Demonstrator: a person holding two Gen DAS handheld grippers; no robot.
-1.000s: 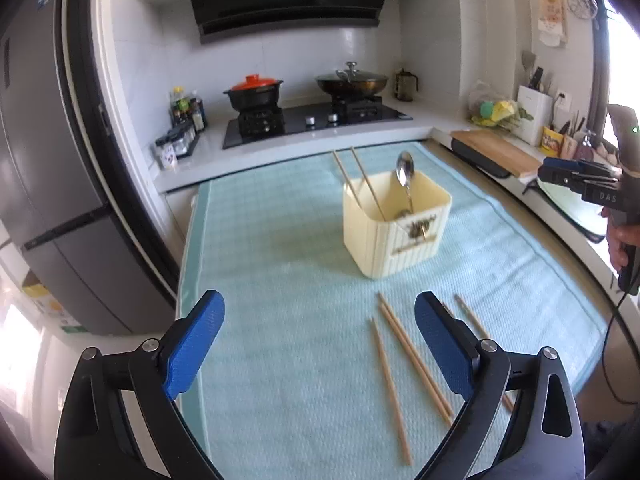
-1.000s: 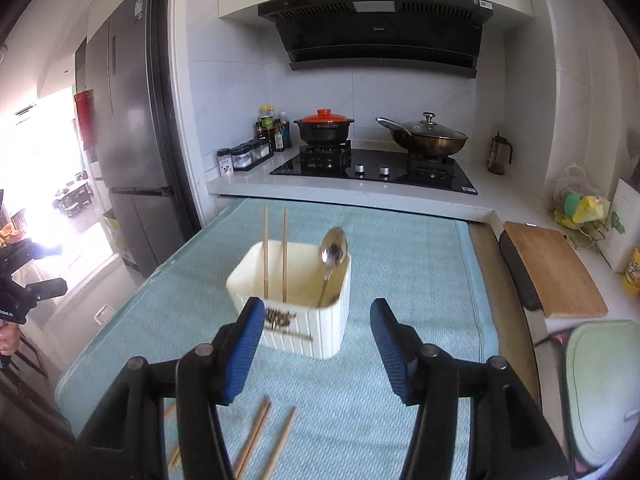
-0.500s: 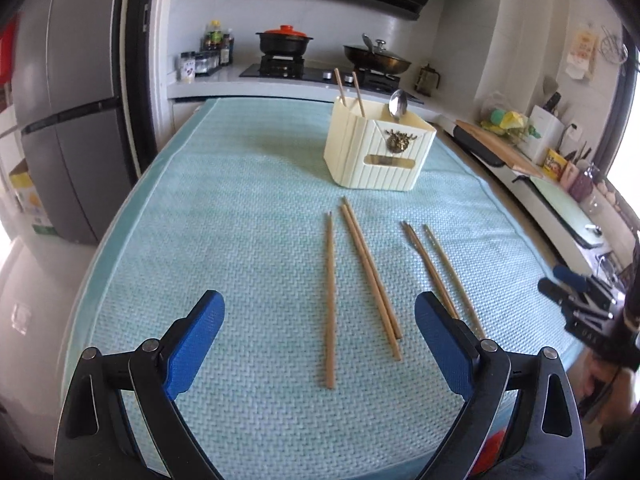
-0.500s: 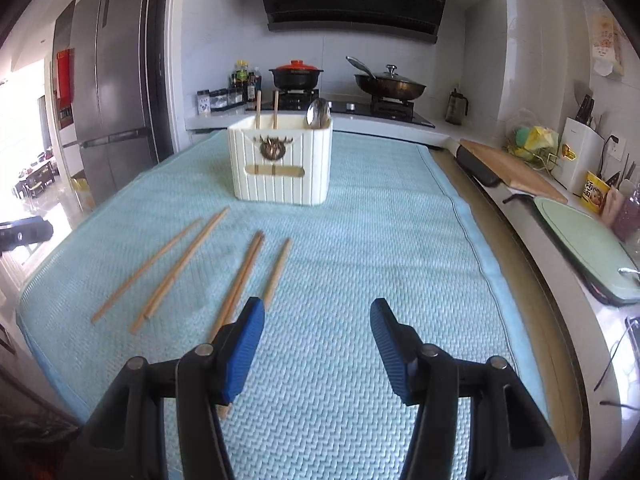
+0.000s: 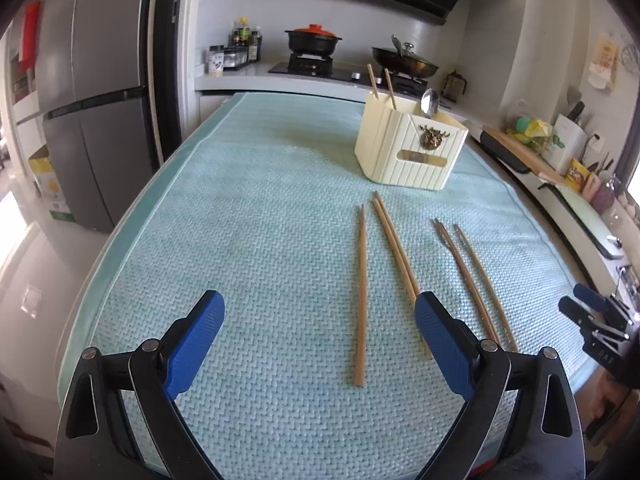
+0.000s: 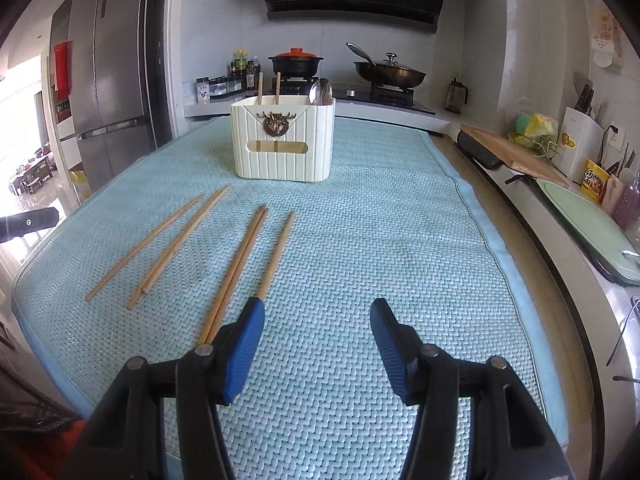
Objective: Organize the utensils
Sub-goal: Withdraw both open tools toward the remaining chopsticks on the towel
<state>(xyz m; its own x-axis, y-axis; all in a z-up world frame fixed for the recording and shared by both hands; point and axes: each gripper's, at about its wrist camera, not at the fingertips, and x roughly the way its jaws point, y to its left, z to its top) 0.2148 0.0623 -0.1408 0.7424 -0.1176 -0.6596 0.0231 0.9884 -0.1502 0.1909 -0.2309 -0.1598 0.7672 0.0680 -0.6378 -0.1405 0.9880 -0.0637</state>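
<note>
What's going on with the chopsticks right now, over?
Left gripper and right gripper open, empty. Six chopsticks loose on the mat; two plus a spoon in the holder. Path clear.

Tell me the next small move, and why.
Probably ease the open left gripper down over the single chopstick lying between its fingers and close. The holder already has two chopsticks and a spoon; both grippers are empty.

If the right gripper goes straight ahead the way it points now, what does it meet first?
Probably the bare teal mat: the open right gripper tilts down toward it, with the chopsticks just left of its line.
</note>
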